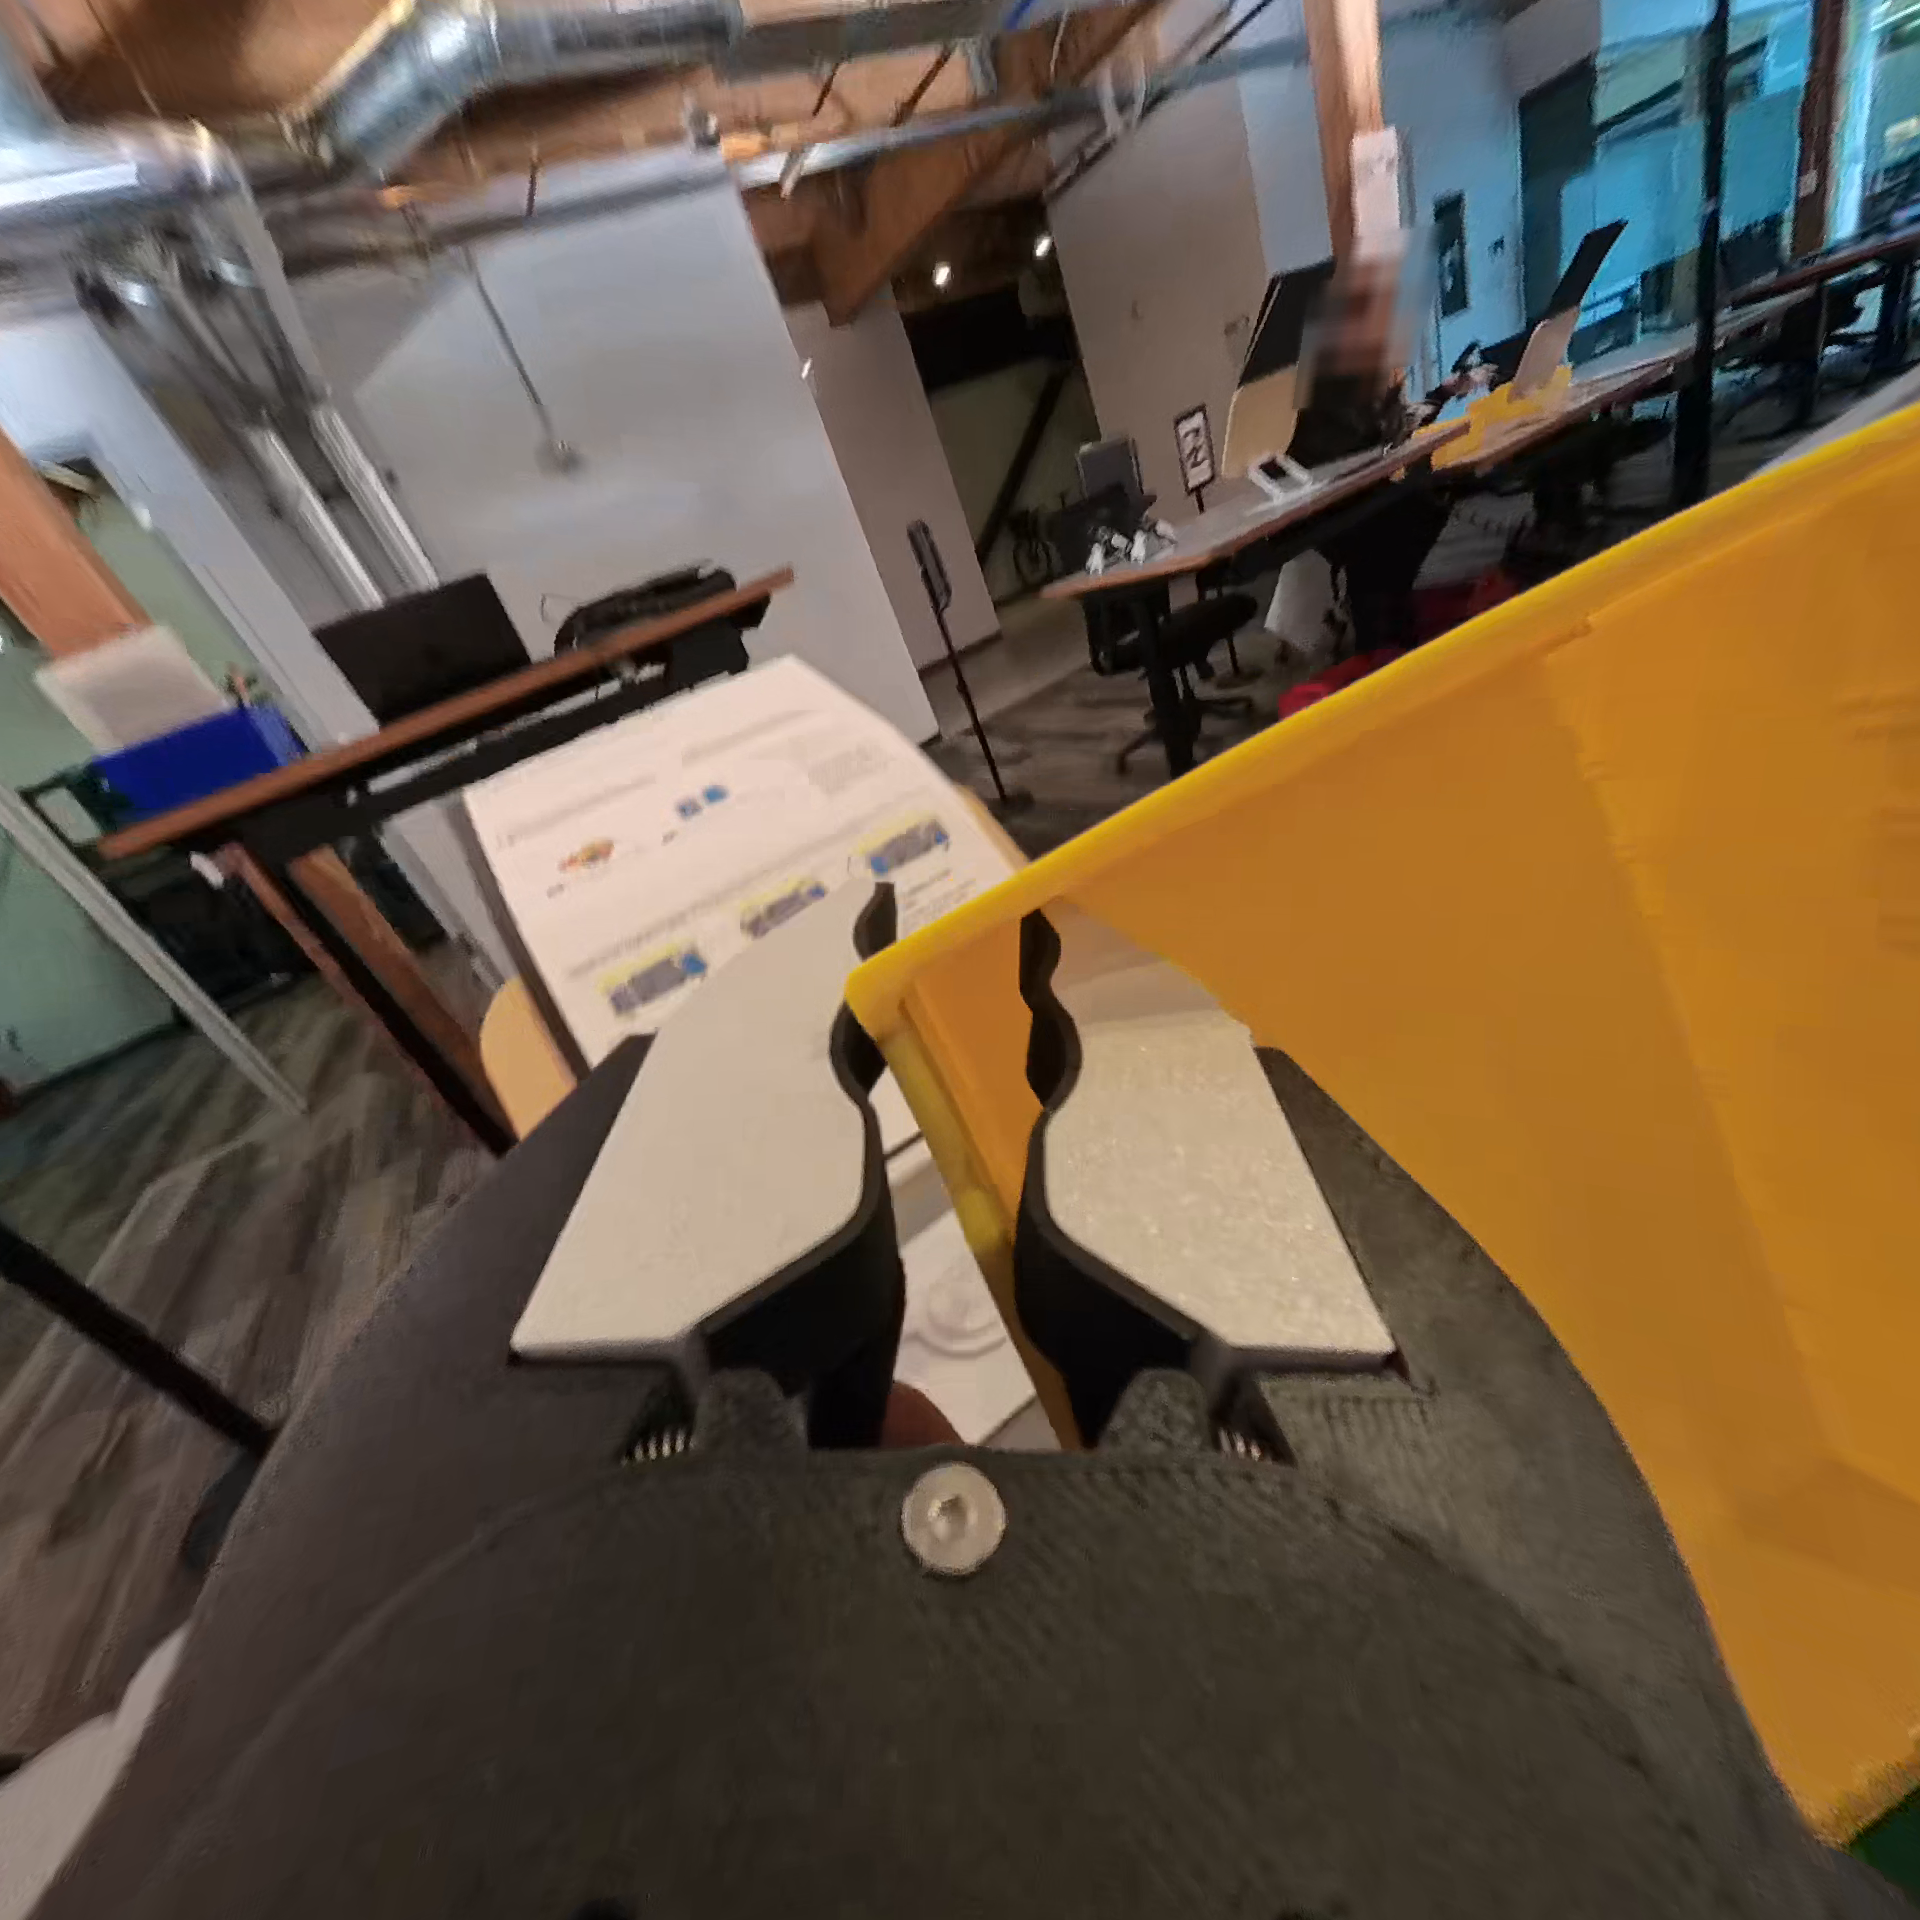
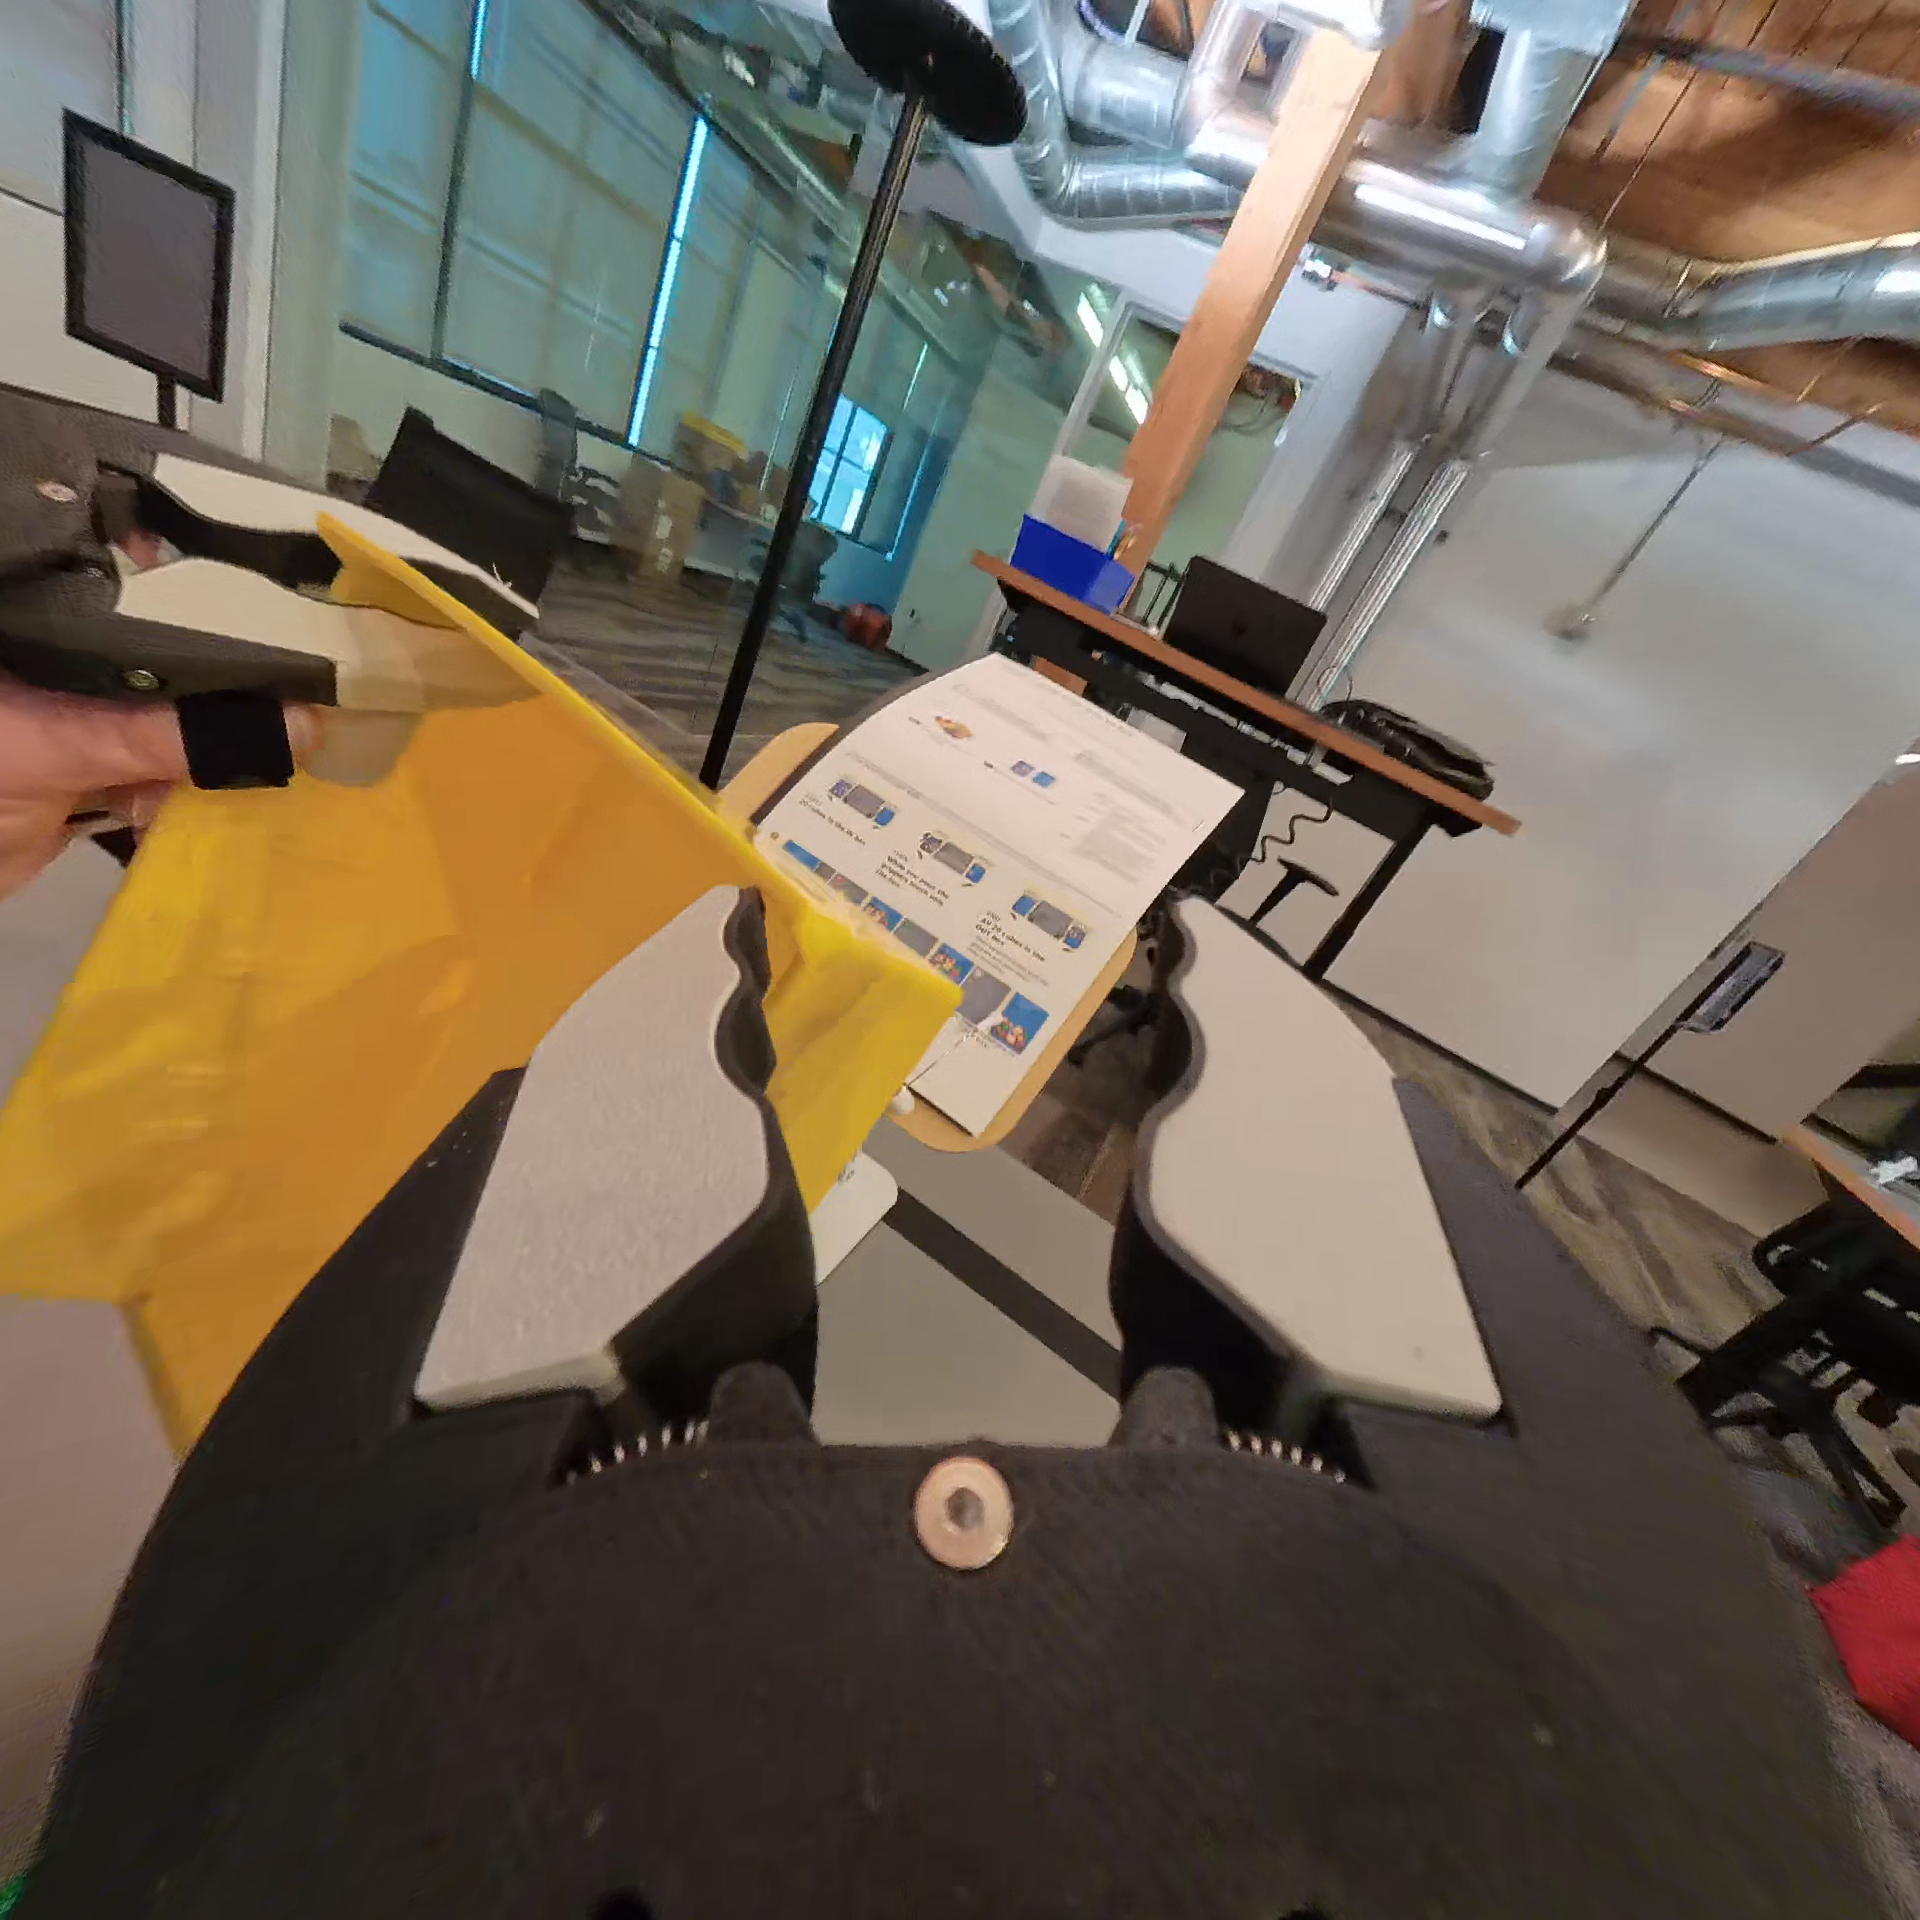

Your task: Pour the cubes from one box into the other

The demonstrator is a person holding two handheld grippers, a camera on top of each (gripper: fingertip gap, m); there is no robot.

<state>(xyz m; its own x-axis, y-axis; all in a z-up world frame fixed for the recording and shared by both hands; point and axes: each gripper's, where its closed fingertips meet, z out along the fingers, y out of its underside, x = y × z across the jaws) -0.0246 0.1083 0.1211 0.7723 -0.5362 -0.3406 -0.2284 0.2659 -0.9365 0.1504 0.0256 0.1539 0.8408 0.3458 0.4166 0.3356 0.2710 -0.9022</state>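
Note:
A yellow box (image 1: 1455,1039) is lifted and tilted in the air. My left gripper (image 1: 961,925) is shut on the box's side wall near a corner, one finger inside and one outside. In the right wrist view the same box (image 2: 364,987) hangs at the left, with the left gripper (image 2: 353,603) clamped on its upper rim. My right gripper (image 2: 961,925) is open and holds nothing; the box's lower corner reaches into the gap beside its left finger (image 2: 644,1143). No cubes and no second box are in view.
A printed instruction sheet (image 2: 997,852) leans on a wooden stand behind the grey table (image 2: 966,1351). A black pole (image 2: 810,468) rises behind the box. A person's hand (image 2: 62,769) holds the left gripper. Desks and chairs stand farther back.

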